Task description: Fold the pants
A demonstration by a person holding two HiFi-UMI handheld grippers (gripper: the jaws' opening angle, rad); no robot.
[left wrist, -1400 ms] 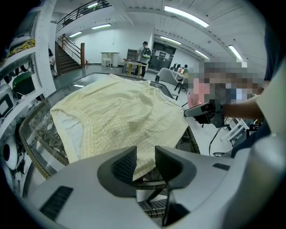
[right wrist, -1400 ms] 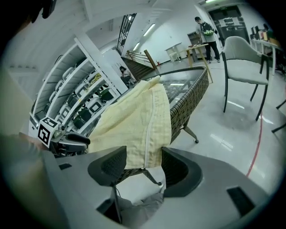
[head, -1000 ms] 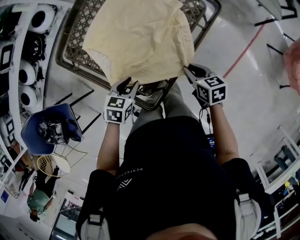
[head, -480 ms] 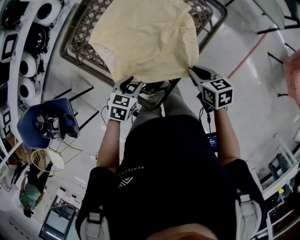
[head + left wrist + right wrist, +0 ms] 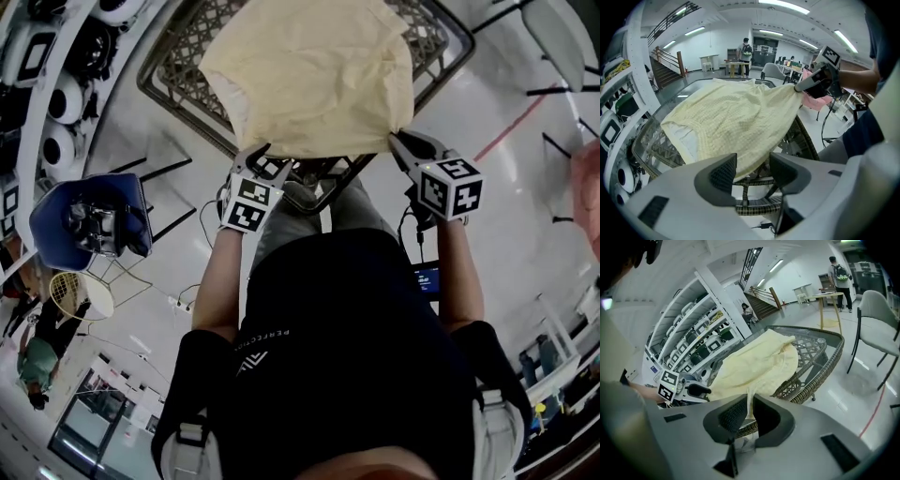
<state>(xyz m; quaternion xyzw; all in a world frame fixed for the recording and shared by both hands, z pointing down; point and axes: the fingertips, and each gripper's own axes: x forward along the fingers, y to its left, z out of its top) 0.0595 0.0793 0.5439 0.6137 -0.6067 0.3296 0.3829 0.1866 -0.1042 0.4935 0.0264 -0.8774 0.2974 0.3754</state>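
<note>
One corner of the yellow pants (image 5: pixel 309 75) is clamped in the right gripper (image 5: pixel 401 141); the left gripper (image 5: pixel 265 161), just opening, has its fingers apart around the hem.

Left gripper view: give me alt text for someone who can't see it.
Pale yellow pants lie spread over a wicker table, their near hem between the jaws of the left gripper, which stand apart and have just been opening. At upper right the right gripper pinches the pants' other corner.
</note>
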